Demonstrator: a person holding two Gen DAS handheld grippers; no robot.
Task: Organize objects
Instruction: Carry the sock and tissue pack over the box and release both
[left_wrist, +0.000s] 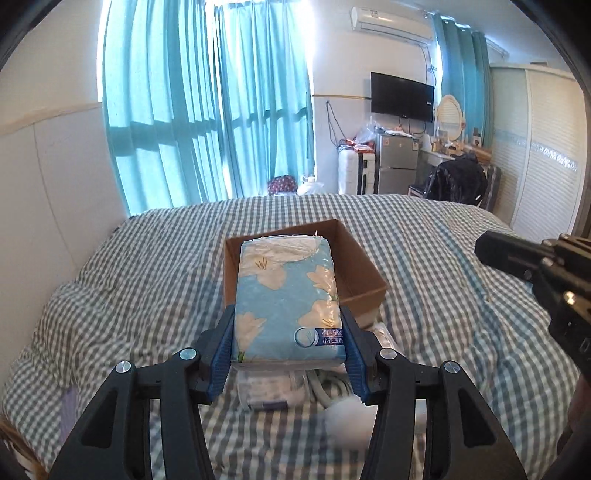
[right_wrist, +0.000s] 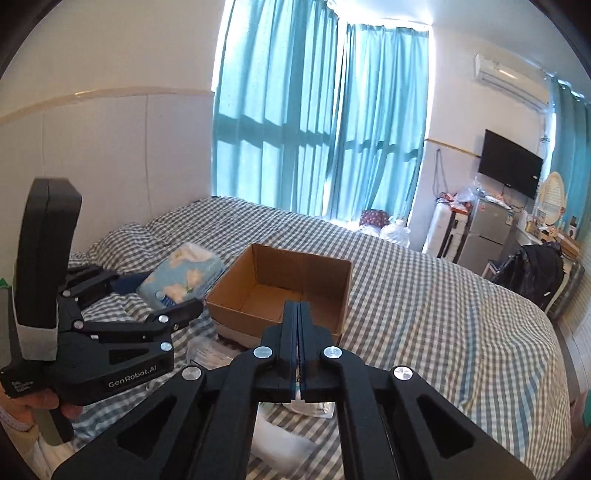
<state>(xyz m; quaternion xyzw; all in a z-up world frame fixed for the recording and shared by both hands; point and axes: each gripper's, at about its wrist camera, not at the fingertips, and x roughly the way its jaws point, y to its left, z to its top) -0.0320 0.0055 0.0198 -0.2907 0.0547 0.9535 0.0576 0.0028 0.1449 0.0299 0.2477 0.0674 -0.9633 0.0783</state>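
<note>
Left gripper (left_wrist: 288, 354) pinching blue floral plastic-wrapped tissue pack (left_wrist: 286, 295) mid-frame, nearing brown cardboard box (left_wrist: 364, 273); slick wrap risking slippage. Right gripper (right_wrist: 298, 314) pressed together, idling.

A bed (right_wrist: 424, 314) covered in a grey-and-white checked quilt carries everything. An open brown cardboard box (right_wrist: 280, 291) sits on it near the middle, its inside bare. Just in front of the box lie clear plastic-wrapped packets (left_wrist: 273, 391) and a white rounded item (left_wrist: 347, 417).
</note>
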